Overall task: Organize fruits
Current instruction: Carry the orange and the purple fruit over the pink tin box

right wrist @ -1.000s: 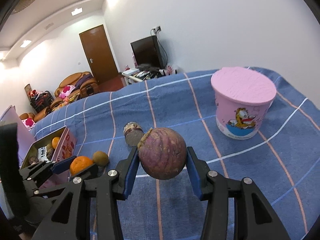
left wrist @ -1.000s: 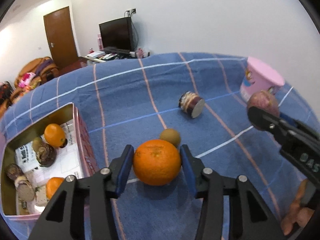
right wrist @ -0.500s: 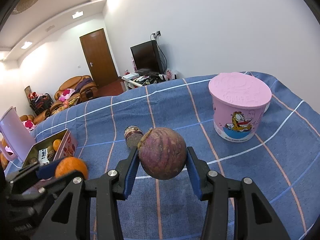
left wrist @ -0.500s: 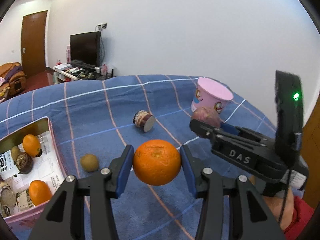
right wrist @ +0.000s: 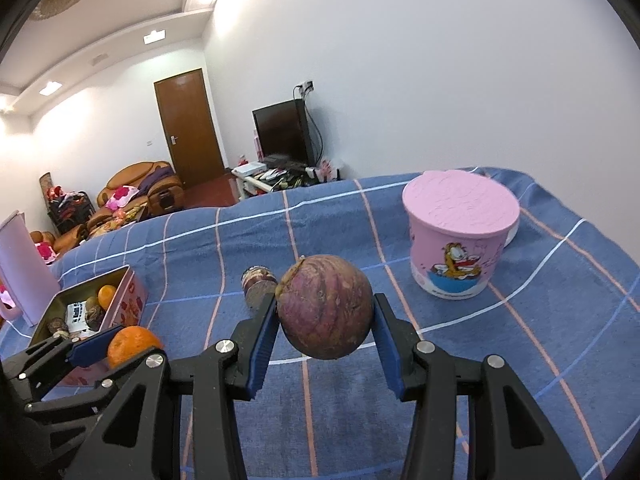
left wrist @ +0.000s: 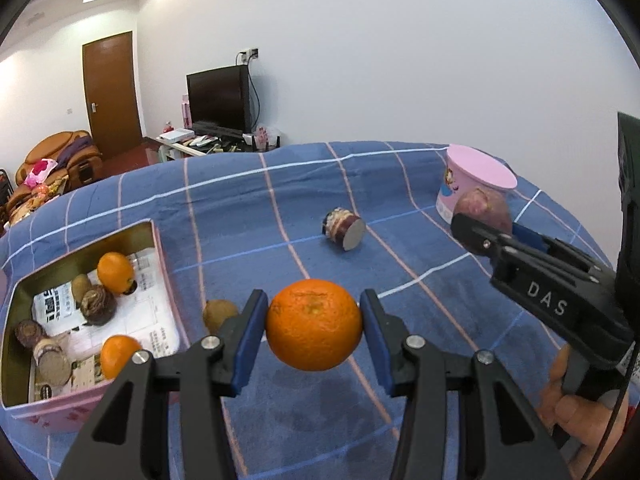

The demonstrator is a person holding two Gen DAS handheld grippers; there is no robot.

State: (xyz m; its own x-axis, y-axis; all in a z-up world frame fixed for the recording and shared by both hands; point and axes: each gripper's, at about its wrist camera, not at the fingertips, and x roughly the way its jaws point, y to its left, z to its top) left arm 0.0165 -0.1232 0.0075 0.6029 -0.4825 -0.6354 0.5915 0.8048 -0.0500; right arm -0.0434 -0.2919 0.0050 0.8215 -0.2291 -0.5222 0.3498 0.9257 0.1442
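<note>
The left tool (left wrist: pixel 314 326) pinches an orange (left wrist: pixel 314 325) between its blue pads above the blue checked cloth (left wrist: pixel 248 208), while the right tool (right wrist: pixel 325 314) clamps a round purple-brown fruit (right wrist: pixel 325 307) — both held clear of the surface. Beyond the left tool a kiwi (left wrist: pixel 218 314) lies just beside the open tin box (left wrist: pixel 158 248) holding more fruit, a cut fruit (left wrist: pixel 345 230) lies farther out on the cloth, and a lidded pink tub (right wrist: pixel 460 236) stands to the right.
</note>
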